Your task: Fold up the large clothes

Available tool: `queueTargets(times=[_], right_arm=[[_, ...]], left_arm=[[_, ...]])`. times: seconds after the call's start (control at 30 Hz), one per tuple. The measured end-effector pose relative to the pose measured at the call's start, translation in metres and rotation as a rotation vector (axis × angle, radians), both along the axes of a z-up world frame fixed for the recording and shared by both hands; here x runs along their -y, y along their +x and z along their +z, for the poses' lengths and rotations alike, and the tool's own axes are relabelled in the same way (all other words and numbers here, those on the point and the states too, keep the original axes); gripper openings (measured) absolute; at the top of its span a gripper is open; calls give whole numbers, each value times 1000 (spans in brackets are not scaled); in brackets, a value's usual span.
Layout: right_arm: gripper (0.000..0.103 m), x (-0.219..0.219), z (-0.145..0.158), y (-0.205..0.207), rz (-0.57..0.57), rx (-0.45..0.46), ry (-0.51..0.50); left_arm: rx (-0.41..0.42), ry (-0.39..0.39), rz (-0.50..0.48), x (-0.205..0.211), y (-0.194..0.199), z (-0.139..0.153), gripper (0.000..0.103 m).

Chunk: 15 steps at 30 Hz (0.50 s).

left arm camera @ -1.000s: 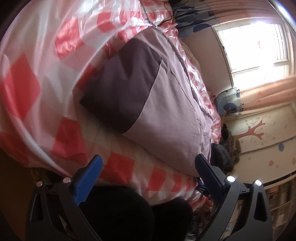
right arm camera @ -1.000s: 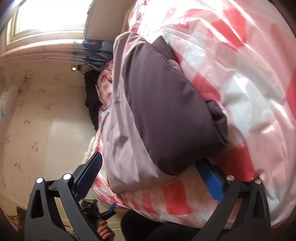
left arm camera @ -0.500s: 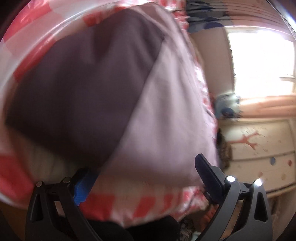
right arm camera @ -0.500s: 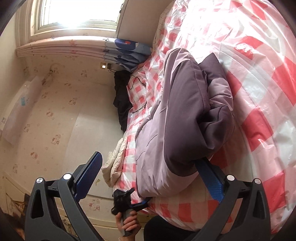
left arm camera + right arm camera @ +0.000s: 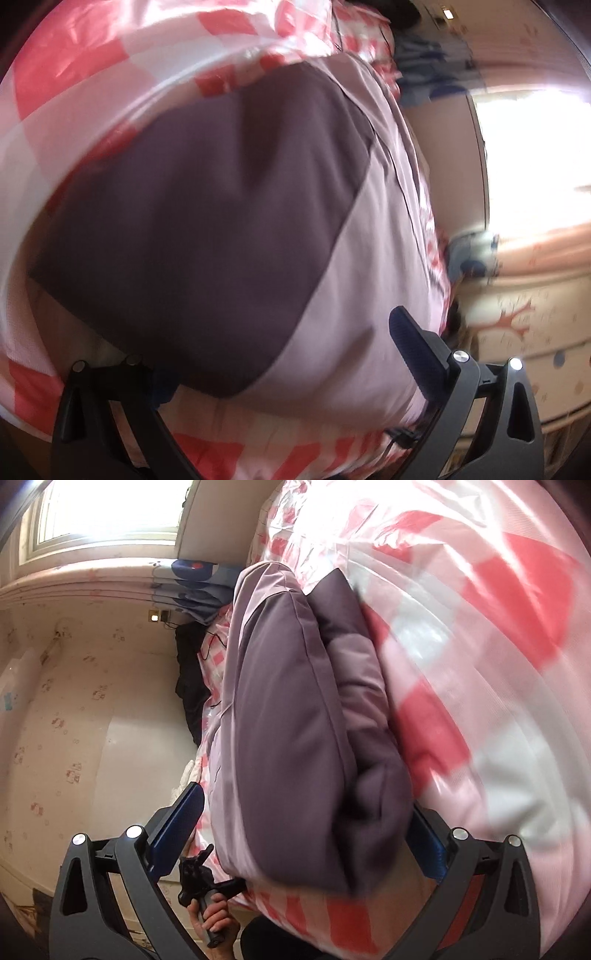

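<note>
Left wrist view: my left claw straddles the near edge of the folded purple jacket, jaws spread and just closing in, pads not yet pressing | jacket lies ahead of the claw on the red-checked bed | my right claw stands spread around the jacket's folded end, released.

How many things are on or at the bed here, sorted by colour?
Purple two-tone jacket: 1
Red, pink and white checked bed cover: 1
Black garment at the bed's far edge: 1
Blue-padded grippers, left gripper and right gripper: 2
Total: 5
</note>
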State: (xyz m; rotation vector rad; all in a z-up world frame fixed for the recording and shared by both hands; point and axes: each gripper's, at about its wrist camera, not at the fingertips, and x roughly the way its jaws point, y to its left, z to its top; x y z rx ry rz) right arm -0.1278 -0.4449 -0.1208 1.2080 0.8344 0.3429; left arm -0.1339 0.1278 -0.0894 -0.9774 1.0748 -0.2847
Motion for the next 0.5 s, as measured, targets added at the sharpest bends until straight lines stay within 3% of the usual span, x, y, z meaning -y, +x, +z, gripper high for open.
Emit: queueTargets(times=[0.03, 0.07, 0.1, 0.2, 0.23, 0.37, 0.43, 0.5], right_arm=[[96, 1, -2, 3, -4, 3, 4], [92, 1, -2, 7, -9, 10, 7], [83, -2, 4, 10, 1, 23, -16], [68, -16, 36, 8, 37, 94, -99], [64, -19, 45, 4, 47, 118, -108], [64, -28, 66, -32, 79, 170, -123], [67, -34, 59, -46, 105, 137, -157], [67, -34, 32, -57, 130, 34, -190]], left_arm=[[6, 29, 4, 0, 1, 3, 78], [21, 84, -13, 2, 2, 10, 63], [32, 110, -24, 2, 3, 16, 47], [92, 132, -42, -1, 0, 42, 29], [118, 153, -46, -2, -3, 54, 29], [170, 151, -68, -13, -25, 82, 27], [170, 162, -76, -22, -45, 81, 29], [102, 181, -103, -30, -51, 58, 40]])
